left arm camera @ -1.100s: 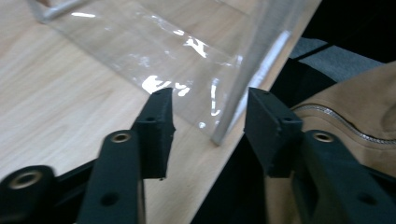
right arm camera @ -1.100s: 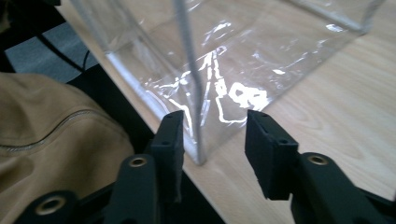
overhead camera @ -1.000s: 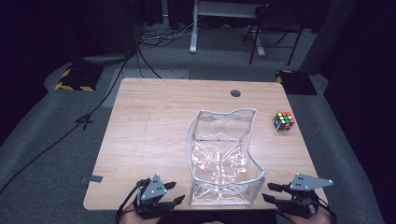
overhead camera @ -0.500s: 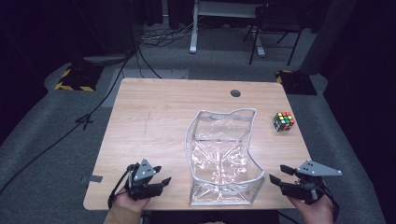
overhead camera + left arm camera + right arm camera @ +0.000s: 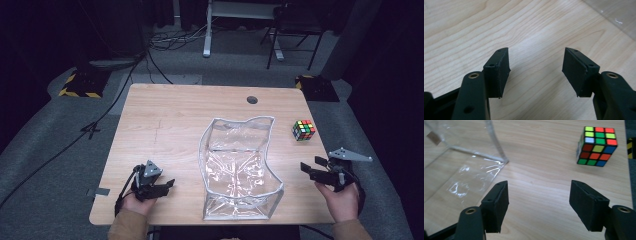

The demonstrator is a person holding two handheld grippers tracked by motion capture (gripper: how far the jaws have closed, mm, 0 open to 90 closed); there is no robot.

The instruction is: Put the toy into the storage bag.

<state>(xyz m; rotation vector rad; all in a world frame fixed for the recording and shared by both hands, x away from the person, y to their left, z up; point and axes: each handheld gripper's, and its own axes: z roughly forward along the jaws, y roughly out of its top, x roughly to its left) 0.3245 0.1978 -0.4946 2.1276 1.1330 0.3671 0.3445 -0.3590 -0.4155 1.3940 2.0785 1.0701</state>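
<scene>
I hold both tools low at the near edge of the wooden table, one on each side of the clear plastic pouch, so that I can come at it from both flanks. My left gripper sits over bare wood just left of the pouch; its jaws have just been opening and stand well apart with nothing between them. My right gripper hovers at the table's right edge, aimed toward the pouch's side; its jaws too have just been opening, and they are wide and empty.

The pouch lies in the middle of the near half of the table, its far end gaping and its white-trimmed mouth bowed open. As far as I can see through the glare it holds nothing.

The colour cube stands on the wood to the pouch's right, apart from it, beyond my right gripper; I judge it is meant to go inside
</scene>
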